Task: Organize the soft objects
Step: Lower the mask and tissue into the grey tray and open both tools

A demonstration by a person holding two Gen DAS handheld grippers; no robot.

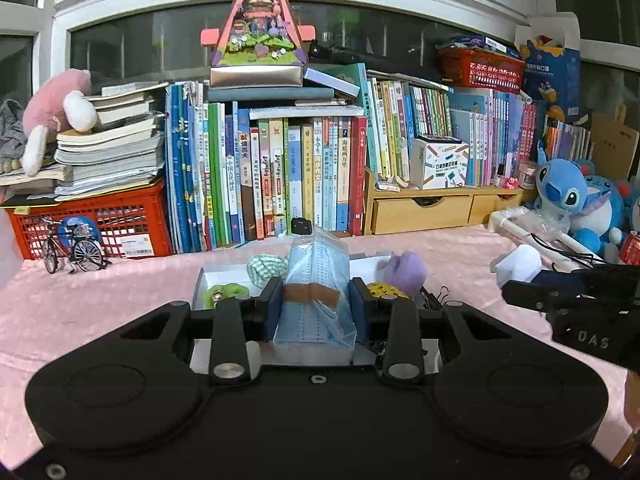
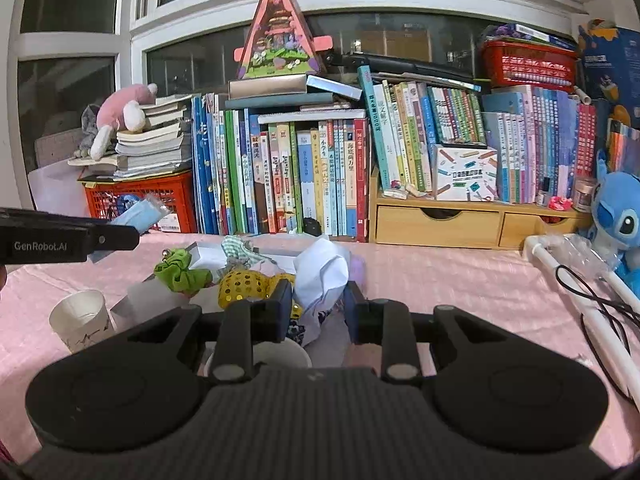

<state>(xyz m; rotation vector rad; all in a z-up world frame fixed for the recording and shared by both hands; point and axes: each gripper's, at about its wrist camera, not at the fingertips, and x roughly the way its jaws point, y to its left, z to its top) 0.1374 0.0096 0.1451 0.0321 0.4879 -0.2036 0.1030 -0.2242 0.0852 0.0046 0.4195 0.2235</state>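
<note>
We hold a bag of blue masks (image 1: 316, 280) tight in our left gripper (image 1: 316, 308) and a white cloth (image 2: 322, 276) squeezed in our right gripper (image 2: 318, 304), both at 12 o'clock over the box (image 1: 208, 280), so most soft things still wait.

A row of upright books (image 1: 280, 172) lines the far edge of the pink worktop (image 1: 100, 312). On top of them stands a triangular pink diorama (image 1: 258, 20). Far left, a red crate (image 1: 96, 220) carries stacked books and a pink plush (image 1: 56, 108), with a small model bicycle (image 1: 72, 248) in front. Far right are wooden drawers (image 1: 424, 208) and a blue plush (image 1: 560, 188). A paper cup (image 2: 84, 320) stands near left.
</note>
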